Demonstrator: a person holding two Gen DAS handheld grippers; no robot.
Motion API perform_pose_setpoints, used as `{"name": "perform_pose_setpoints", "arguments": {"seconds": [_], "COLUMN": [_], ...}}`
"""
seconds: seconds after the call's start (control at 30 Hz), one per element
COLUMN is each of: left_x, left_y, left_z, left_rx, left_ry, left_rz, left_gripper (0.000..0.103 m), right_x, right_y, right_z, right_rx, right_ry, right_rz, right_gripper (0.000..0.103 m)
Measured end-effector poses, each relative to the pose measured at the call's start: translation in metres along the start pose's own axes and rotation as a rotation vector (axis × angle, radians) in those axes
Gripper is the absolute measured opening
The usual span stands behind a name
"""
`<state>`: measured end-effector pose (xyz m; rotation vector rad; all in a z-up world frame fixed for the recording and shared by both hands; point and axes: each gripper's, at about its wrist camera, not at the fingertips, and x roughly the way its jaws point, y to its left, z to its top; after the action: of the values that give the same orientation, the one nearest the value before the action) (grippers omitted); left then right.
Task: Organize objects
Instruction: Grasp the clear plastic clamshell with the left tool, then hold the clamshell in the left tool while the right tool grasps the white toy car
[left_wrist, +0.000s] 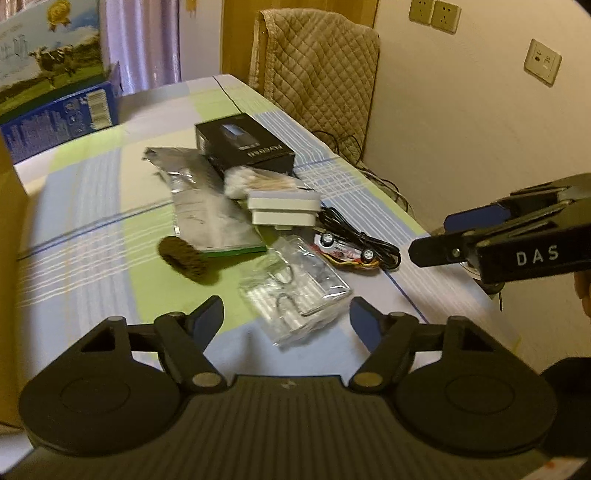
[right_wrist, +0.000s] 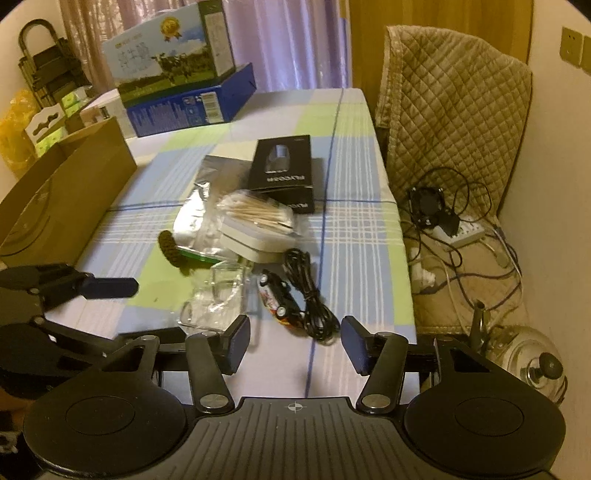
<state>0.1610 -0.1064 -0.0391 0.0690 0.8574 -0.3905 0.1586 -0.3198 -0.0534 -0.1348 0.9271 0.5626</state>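
Both grippers hover over the cluttered counter (right_wrist: 354, 229), jaws spread.

The left gripper (left_wrist: 286, 319) hangs level above a clear plastic bag (left_wrist: 295, 291); the right gripper (right_wrist: 295, 345) hangs near the toy car (right_wrist: 277, 299) and black cable (right_wrist: 310, 295), gripping nothing.

Pretty dim, warm yellowish indoor light, no hard shadows. Both views are soft and grainy, smeared around the clear plastic bag (left_wrist: 295, 291), with heavy fisheye bending toward the corners.
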Motion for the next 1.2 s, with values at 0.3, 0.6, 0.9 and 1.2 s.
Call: {"name": "perform_pose_setpoints", "arguments": {"seconds": [0.3, 0.6, 0.9, 1.2], "left_x": [0.031, 0.018, -0.012, -0.005], "left_y": [-0.002, 0.024, 0.063, 0.045], "left_z": [0.003, -0.006, -0.017, -0.025], "left_rx": [0.007, 0.014, -0.028, -0.131], "left_ry": [0.016, 0.059, 0.048, -0.057], "left_rz": [-0.041, -0.066, 0.048, 0.159], "left_gripper": [0.048, 0.036, 0.050, 0.082], "right_x": [0.011, 0.020, 0.032, 0.043], "right_y": [-0.006, 0.004, 0.025, 0.033], "right_z": [0.004, 0.008, 0.014, 0.017], "right_rx": [0.011, -0.011, -0.056, 0.006], "right_ry": [0.024, 0.053, 0.091, 0.096], "right_rz": [0.001, 0.015, 0.046, 0.016], "right_gripper": [0.053, 0.053, 0.053, 0.053]}}
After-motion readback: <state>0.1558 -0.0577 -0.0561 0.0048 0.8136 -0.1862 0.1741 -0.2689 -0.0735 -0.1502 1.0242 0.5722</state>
